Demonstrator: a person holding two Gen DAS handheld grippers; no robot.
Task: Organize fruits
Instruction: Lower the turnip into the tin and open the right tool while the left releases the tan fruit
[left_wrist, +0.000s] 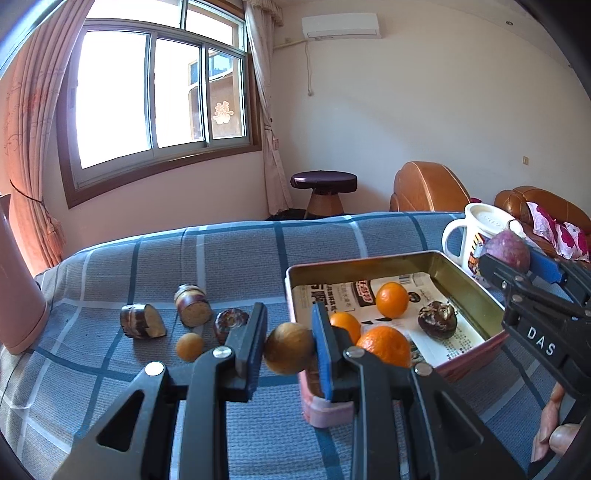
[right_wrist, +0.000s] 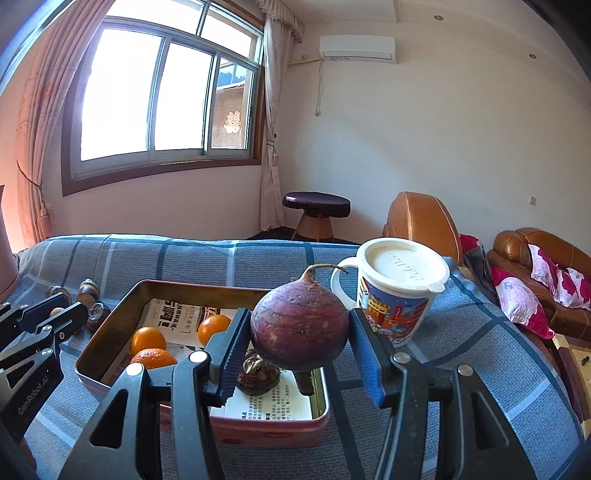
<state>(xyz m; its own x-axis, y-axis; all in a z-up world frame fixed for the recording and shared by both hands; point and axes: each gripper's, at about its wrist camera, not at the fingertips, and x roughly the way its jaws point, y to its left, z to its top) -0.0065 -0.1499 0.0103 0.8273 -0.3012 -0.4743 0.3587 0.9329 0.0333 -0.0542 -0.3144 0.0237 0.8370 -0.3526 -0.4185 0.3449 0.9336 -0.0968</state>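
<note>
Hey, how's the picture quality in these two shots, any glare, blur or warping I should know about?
Left wrist view: the window is blown out white, and the small brown fruit in the left gripper looks slightly soft. Right wrist view: same window glare, the purple root is sharp. Both: fisheye bends the wall lines, with dark corners.

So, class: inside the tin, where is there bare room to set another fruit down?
Bare newspaper lies along the tin's far-left side and its near-right corner, beside the dark fruit. The near-left is crowded with three oranges. The tongs already carry a brown fruit and a purple root.
</note>
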